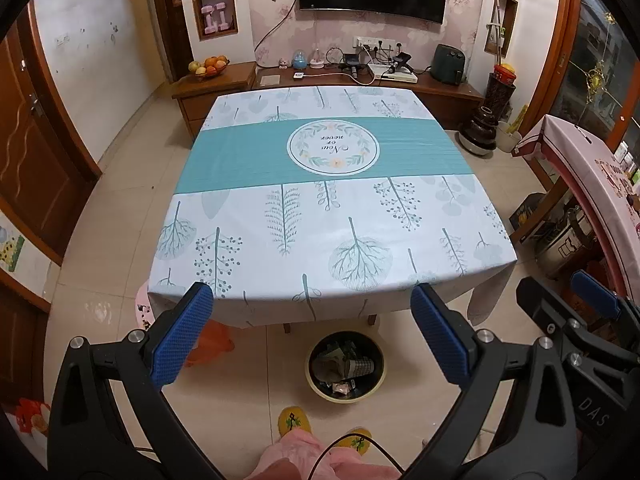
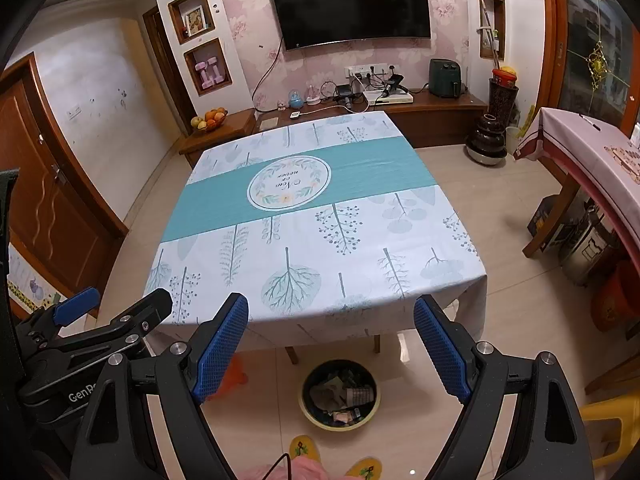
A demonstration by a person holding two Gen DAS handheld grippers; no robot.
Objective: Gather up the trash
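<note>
nearest to us, we hold two tools, both raised above the floor at the near edge of the desk: the left tool [image 1: 312, 336] has its two blue pads spread wide with nothing between them, and the right tool [image 2: 330, 348] is spread the same way and just as bare. below and slightly ahead of both, on the tiled floor between the slippers [image 1: 291, 422] and the desk's near legs, sits one round bin [image 1: 346, 366], and the trash we can see, crumpled paper and wrappers, lies inside it; we cannot count the pieces. the bin appears near the middle between the pads in both wrist views, so neither tool is clearly the nearer. one orange bag-like thing [image 1: 210, 342] lies on the floor to the left of the bin, closer to the left tool, though we cannot tell what it is. farther on, the desk [image 1: 336, 208] under its one leaf-print cloth shows no loose trash on top, so we judge the collecting looks close to finished, with any coming reach going down and not forward.
</note>
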